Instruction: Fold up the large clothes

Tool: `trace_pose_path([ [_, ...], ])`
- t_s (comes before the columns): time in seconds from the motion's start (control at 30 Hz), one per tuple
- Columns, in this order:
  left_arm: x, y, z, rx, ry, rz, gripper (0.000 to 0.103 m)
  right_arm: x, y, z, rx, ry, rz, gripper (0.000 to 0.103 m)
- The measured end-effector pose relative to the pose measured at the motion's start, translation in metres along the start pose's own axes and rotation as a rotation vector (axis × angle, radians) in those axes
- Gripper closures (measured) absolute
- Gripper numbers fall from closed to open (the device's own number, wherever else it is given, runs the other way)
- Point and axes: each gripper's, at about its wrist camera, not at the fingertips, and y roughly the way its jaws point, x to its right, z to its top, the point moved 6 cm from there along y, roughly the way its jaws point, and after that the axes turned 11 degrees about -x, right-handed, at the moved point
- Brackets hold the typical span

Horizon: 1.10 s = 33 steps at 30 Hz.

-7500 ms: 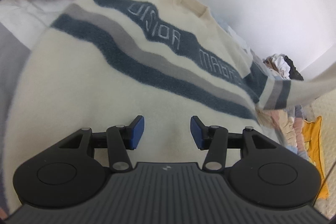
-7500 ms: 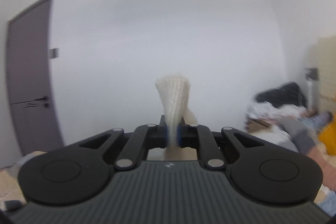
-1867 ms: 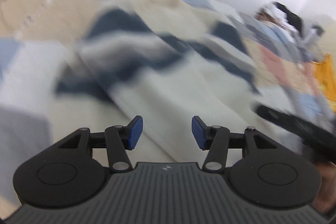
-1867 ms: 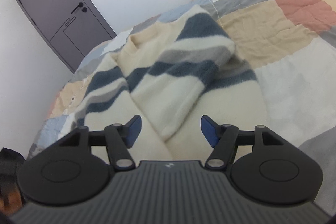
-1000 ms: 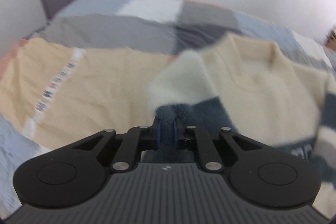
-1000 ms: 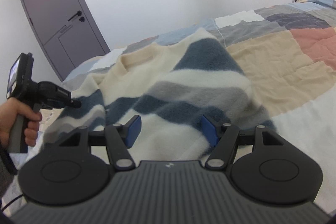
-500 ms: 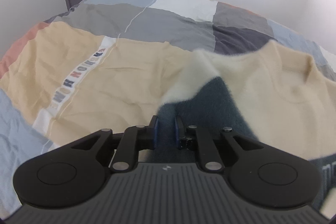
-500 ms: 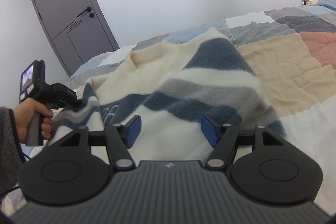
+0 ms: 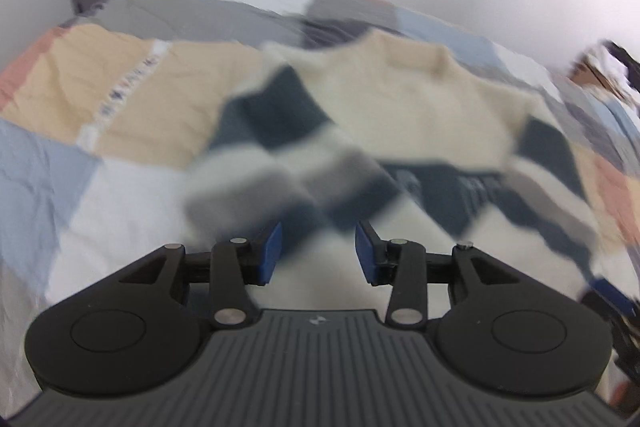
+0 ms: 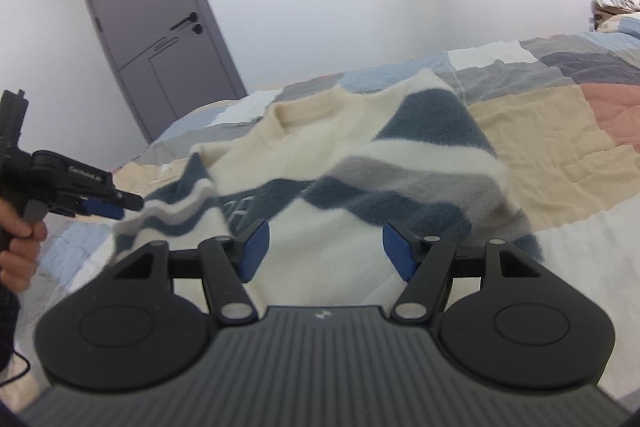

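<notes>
Sweater [image 10: 360, 163] lay on the patchwork bed [image 10: 560, 131], both sleeves folded in over the chest. L tool [image 9: 318, 253] had just been opening, nothing btwn its pads. R tool [image 10: 325, 251] stood open & empty over the hem.

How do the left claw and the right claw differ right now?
The left claw's jaws stand closer together than the right claw's. The left claw's jaws have just been opening, its tips beside a striped sleeve end; the right claw hangs over the sweater's cream body. Shared: both are open with no cloth pinched, above the sweater on the quilt.
</notes>
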Motion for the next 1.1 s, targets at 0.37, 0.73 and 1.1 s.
trace_pose_path([
  [0.37, 0.062, -0.056, -0.108, 0.031, -0.03, -0.159, 0.057, -0.02, -0.057, -0.031, -0.011, -0.086, 0.023, 0.037],
  [0.73, 0.062, -0.054, -0.193, 0.035, -0.104, -0.196, 0.057, -0.045, -0.1, -0.066, -0.108, -0.083, 0.071, 0.038],
  [1.1, 0.046, -0.022, -0.203, -0.018, -0.132, -0.174, 0.057, -0.033, -0.041, -0.104, -0.359, -0.042, -0.04, 0.04],
])
